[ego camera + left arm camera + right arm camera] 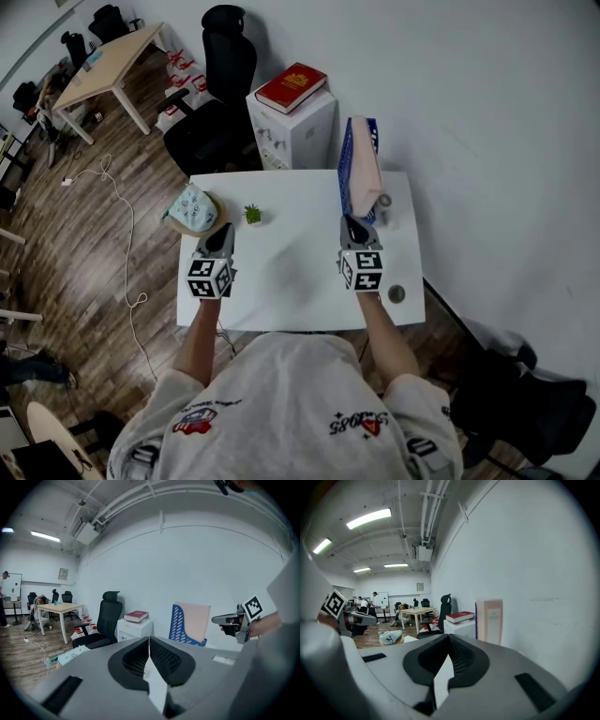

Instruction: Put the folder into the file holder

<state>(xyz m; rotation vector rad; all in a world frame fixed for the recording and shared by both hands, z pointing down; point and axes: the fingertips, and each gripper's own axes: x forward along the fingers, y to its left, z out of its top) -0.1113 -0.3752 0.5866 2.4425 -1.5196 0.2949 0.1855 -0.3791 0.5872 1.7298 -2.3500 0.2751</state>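
Head view looks down on one white rectangular table (291, 281) with my two grippers over it. My left gripper (223, 234) and my right gripper (352, 225) each have their jaws pressed together with nothing between them. One pale pink flat folder (367, 167) stands upright inside one blue perforated file holder (346, 173) at the table's far right edge, just beyond my right gripper. The pale label on the folder's spine is too small to read, as is the gold print on the one red hardcover book (292, 87) lying on the white cabinet (302, 136). One small green potted plant (252, 215) stands near my left gripper.
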